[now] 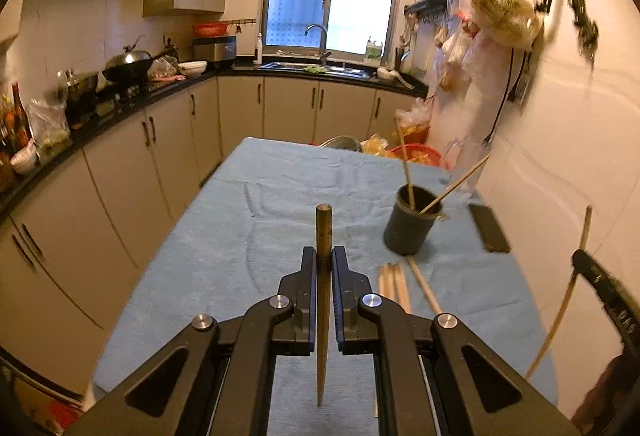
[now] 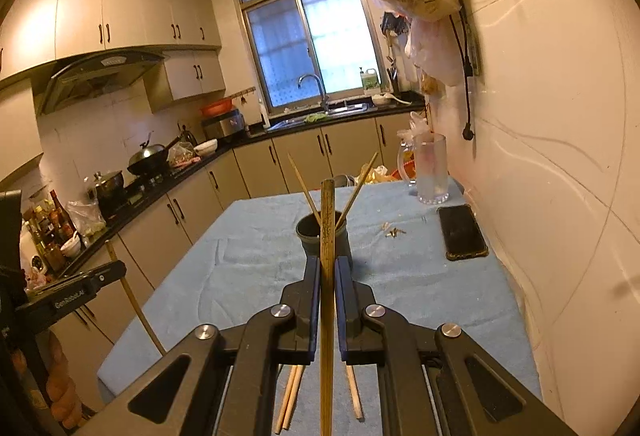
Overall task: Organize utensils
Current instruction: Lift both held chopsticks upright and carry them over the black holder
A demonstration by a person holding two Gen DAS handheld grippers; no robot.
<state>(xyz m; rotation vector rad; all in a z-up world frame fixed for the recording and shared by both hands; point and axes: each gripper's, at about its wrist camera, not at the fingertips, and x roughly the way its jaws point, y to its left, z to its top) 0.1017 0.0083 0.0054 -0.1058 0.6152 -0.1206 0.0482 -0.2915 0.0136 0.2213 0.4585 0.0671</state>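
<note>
My left gripper [image 1: 324, 256] is shut on a brown chopstick [image 1: 323, 232] and holds it upright above the blue tablecloth [image 1: 248, 236]. My right gripper [image 2: 327, 266] is shut on another chopstick [image 2: 327, 212], just short of the dark cup [image 2: 324, 240]. The cup [image 1: 412, 224] holds two chopsticks that lean apart. Several loose chopsticks [image 1: 396, 286] lie on the cloth near the cup's base; they also show under the right gripper [image 2: 290, 400]. The right gripper shows at the right edge of the left wrist view [image 1: 600, 284], with its chopstick [image 1: 568, 296].
A black phone [image 2: 462, 232] lies by the right wall. A clear glass mug [image 2: 430, 168] stands at the far right of the table. Small scraps [image 2: 394, 232] lie beside the phone. Kitchen counters [image 1: 132, 100] run along the left and back.
</note>
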